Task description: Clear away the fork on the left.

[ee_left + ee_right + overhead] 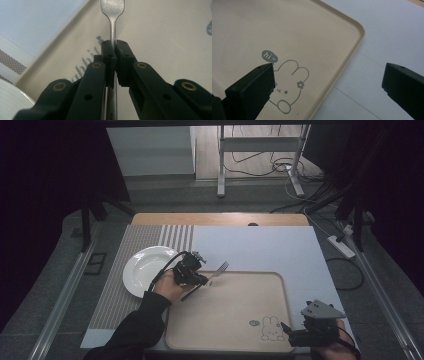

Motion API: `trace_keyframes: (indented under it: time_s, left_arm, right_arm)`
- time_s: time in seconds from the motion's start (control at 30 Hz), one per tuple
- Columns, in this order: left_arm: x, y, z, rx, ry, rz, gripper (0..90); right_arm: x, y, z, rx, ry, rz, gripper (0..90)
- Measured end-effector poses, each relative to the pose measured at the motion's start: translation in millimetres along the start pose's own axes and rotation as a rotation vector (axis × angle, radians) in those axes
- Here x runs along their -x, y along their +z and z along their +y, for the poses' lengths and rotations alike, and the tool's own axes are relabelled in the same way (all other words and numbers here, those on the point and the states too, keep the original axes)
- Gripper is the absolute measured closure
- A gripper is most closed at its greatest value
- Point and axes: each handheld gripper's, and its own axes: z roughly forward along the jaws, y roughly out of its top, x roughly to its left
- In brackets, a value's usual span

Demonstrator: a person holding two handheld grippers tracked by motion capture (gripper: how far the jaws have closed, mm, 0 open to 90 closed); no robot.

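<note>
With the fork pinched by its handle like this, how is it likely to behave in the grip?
The fork looks like polished metal, so probably stiff, yet slippery between the left gripper jaws. They clamp only its thin handle, with the tines well beyond, so it may pivot if bumped. Likely light for its size.

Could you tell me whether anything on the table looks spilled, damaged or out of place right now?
Nothing stands out. The fork is gripped by its handle in the left tongs over the tray edge, the white plate sits bare on the striped mat, and nothing looks spilled.

Table (220,218) with mats (260,250), tray (235,315)
</note>
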Motion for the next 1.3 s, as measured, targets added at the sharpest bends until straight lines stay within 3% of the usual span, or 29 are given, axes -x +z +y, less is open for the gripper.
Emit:
trace_keyframes:
  time_s: [0.2,0.57,0.77,1.03,1.13,1.17,1.27,1.3]
  left_arm:
    - [12.3,2.8,-10.6,-0.033,0.014,-0.004,85.4]
    - [36.5,2.1,-41.5,-0.055,-0.032,-0.013,85.4]
    - [50.2,2.0,-55.0,-0.065,-0.047,0.002,85.3]
    - [54.6,10.2,-67.9,-0.099,-0.072,0.0,84.7]
    - [53.6,8.4,-65.6,-0.064,-0.068,-0.005,76.8]
    - [53.8,3.3,-61.7,-0.022,-0.069,0.0,75.1]
    - [56.0,-0.3,-58.9,0.013,-0.044,-0.015,75.3]
    - [58.3,-0.3,-57.8,0.014,-0.028,-0.018,79.3]
  right_arm:
    - [0.0,-0.5,-0.3,0.005,0.0,0.003,0.0]
    - [-0.6,-1.0,-0.4,0.012,-0.005,0.005,0.0]
    - [-0.9,-1.2,-0.3,0.009,-0.01,0.007,0.0]
    - [-1.2,-1.3,-0.3,0.009,-0.011,0.01,0.0]
    - [-1.1,-1.5,-0.3,0.01,-0.011,0.011,0.0]
    - [-0.9,-1.5,-0.3,0.01,-0.012,0.011,0.0]
    - [-1.1,-1.3,-0.2,0.009,-0.011,0.012,0.0]
    - [-1.2,-1.1,-0.2,0.009,-0.011,0.011,0.0]
